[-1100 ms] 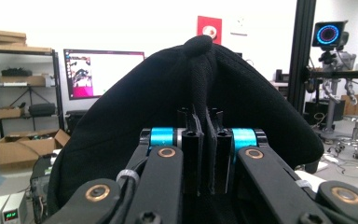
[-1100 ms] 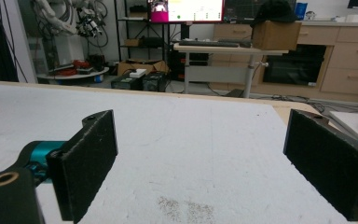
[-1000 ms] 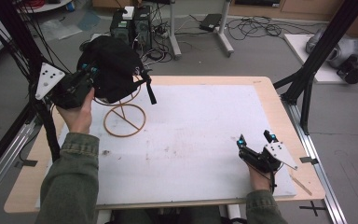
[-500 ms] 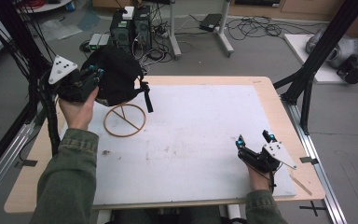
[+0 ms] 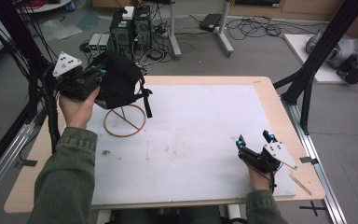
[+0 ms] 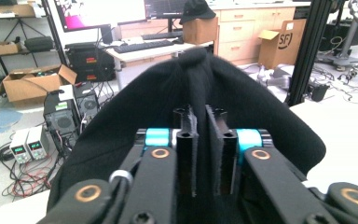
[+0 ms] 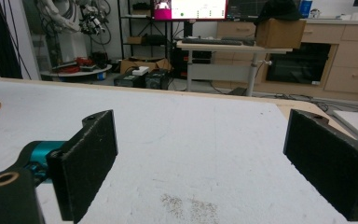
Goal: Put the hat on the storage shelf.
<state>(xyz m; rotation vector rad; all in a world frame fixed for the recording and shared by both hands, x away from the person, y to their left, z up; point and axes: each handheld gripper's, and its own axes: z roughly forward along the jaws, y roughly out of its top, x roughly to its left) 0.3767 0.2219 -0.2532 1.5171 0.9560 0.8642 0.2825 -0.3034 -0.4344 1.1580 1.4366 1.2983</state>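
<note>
- There was one black cap (image 5: 119, 84), with a fold of its cloth between the jaws of one pair of tongs.
- There was one wooden ring stand (image 5: 124, 120) under the cap.
- There were two pairs of tongs: the left tongs (image 5: 97, 74) and the right tongs (image 5: 255, 139).
- There were two hands, one on each pair of tongs: the left hand (image 5: 78, 105) and the right hand (image 5: 257, 175).
- There was one tabletop (image 5: 261, 81), and one white mat (image 5: 200, 130) lay on it.
- There were two grey three-cornered plates, one on top of each pair of tongs.
</note>
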